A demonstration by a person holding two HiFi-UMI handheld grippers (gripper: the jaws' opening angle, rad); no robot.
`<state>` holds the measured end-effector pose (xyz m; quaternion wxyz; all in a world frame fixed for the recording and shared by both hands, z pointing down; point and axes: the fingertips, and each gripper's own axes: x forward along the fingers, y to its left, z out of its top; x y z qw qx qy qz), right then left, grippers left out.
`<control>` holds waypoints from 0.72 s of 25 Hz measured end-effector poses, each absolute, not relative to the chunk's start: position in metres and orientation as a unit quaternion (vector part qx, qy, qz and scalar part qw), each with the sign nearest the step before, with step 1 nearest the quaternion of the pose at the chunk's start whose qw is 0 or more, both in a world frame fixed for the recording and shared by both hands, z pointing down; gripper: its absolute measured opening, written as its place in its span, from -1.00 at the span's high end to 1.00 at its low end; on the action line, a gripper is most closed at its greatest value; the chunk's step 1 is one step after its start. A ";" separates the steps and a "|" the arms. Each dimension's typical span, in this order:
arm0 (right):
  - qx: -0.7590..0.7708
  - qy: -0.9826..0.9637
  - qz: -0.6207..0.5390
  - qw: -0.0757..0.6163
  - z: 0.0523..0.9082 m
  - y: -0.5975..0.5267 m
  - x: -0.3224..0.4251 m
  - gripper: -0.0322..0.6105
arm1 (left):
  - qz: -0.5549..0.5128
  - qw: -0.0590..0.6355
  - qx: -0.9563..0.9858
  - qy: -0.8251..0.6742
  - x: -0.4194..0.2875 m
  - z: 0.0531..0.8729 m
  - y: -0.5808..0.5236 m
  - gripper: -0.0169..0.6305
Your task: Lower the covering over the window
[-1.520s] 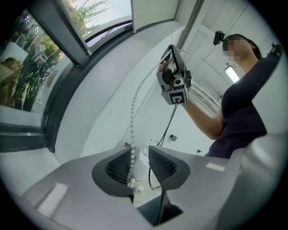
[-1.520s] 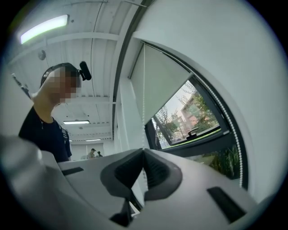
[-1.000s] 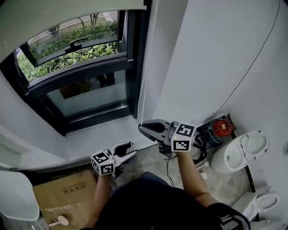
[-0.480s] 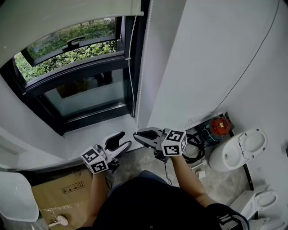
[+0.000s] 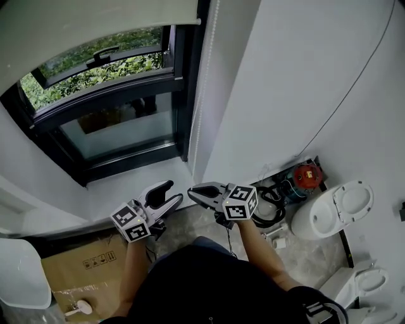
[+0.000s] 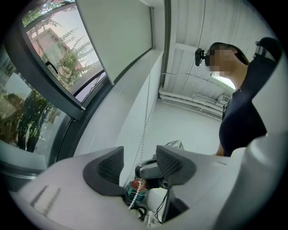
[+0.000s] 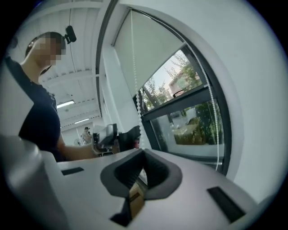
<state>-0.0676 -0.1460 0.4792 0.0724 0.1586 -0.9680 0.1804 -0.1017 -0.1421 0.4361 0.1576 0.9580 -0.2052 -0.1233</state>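
Head view: both forearms reach low toward the sill, the left gripper [image 5: 169, 192] spread wide and the right gripper [image 5: 194, 190] closed just beside it. One roller blind [image 5: 95, 19] covers only the top of the window [image 5: 120, 130]; one bead chain [image 5: 201, 95] hangs at its right frame. White walls meet a grey stone floor [image 5: 316, 256].

Left gripper view: the chain shows between the parted jaws, clear of both pads.

Right gripper view: the jaws are pressed together.

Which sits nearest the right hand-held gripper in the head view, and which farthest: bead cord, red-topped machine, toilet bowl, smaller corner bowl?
1. Bead cord, hanging by the window, just ahead of the right hand-held gripper.
2. Red-topped machine and toilet bowl, down to the right: too close to call.
3. Smaller corner bowl, far lower right.
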 end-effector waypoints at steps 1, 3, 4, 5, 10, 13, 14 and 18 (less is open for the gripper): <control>0.162 -0.969 0.168 0.081 0.479 -0.146 -0.069 0.86 | -0.122 0.157 0.958 -0.205 -0.101 0.436 -0.142 0.29; 0.168 -0.970 0.139 0.106 0.481 -0.148 -0.070 0.86 | -0.120 0.156 0.959 -0.203 -0.097 0.435 -0.143 0.29; 0.170 -0.970 0.133 0.112 0.482 -0.150 -0.071 0.86 | -0.119 0.156 0.960 -0.200 -0.095 0.435 -0.143 0.29; 0.171 -0.970 0.132 0.111 0.482 -0.151 -0.070 0.86 | -0.118 0.156 0.961 -0.197 -0.092 0.435 -0.143 0.29; 0.183 -0.963 0.123 0.156 0.505 -0.149 -0.061 0.86 | -0.110 0.154 0.965 -0.181 -0.079 0.433 -0.140 0.29; 0.178 -0.961 0.156 0.140 0.520 -0.143 -0.056 0.86 | -0.106 0.150 0.966 -0.181 -0.075 0.430 -0.140 0.29; 0.178 -0.962 0.169 0.122 0.519 -0.142 -0.054 0.86 | -0.105 0.148 0.967 -0.182 -0.073 0.428 -0.141 0.29; 0.161 -0.965 0.177 0.106 0.517 -0.139 -0.055 0.86 | -0.106 0.141 0.967 -0.184 -0.065 0.412 -0.152 0.29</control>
